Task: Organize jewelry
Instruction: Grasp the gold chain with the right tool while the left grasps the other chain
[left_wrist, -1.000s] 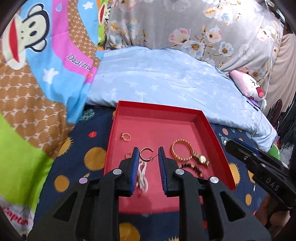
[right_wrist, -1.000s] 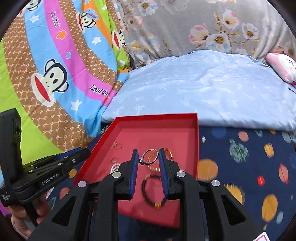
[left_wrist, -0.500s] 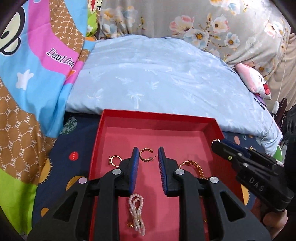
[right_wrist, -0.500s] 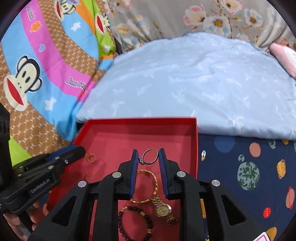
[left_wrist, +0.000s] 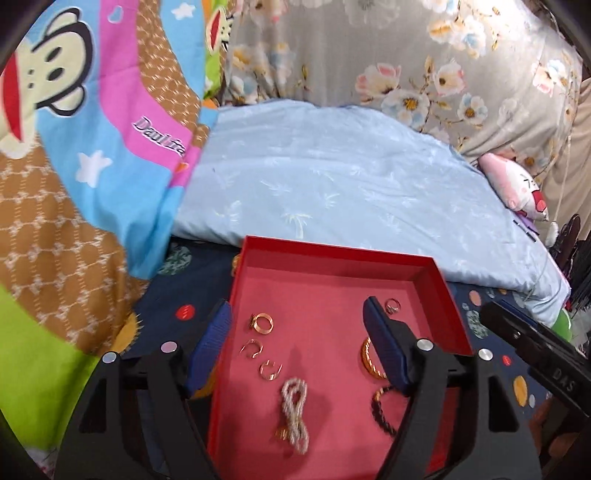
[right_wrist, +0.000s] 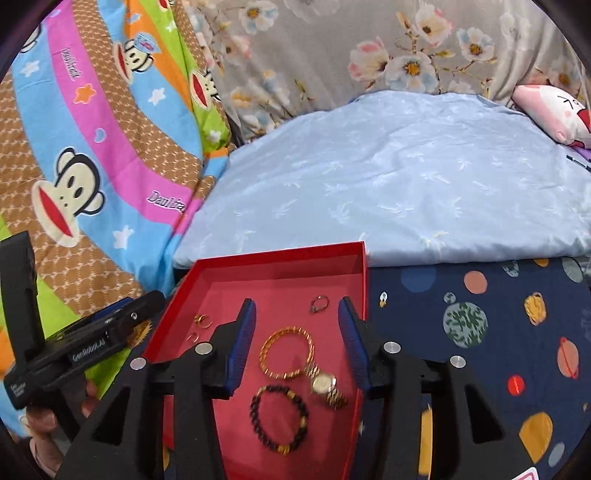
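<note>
Bedding — a navy bedspread (right_wrist: 461, 295) printed with planets, a pale blue pillow (left_wrist: 332, 184) beyond the jaws, a cartoon-monkey blanket (left_wrist: 74, 147) to their left, a flowered grey cover (right_wrist: 369, 48) behind.

Red tray (left_wrist: 332, 254) — open, shallow, lying on the bedspread under both tools; all the jewelry lies loose on its floor.

Left gripper (left_wrist: 297, 317) — jaws have just been opening and now stand wide and released, nothing pressed between the pads. Within the gap: a gold ring (left_wrist: 263, 322), two small gold hoop earrings (left_wrist: 252, 348) (left_wrist: 270, 369), and nearer the camera a looped pearl strand (left_wrist: 294, 408). Partly hidden behind the right jaw: a gold bangle (left_wrist: 368, 356) and a dark bead bracelet (left_wrist: 380, 410).

Right gripper (right_wrist: 297, 308) — jaws have just been opening, now parted and released. In the gap: the gold bangle (right_wrist: 286, 352), a gold watch (right_wrist: 325, 386), the dark bead bracelet (right_wrist: 279, 417). A thin silver ring (right_wrist: 318, 303) lies between the jaw tips, touching neither. Left of the left jaw: small gold earrings (right_wrist: 202, 320).
</note>
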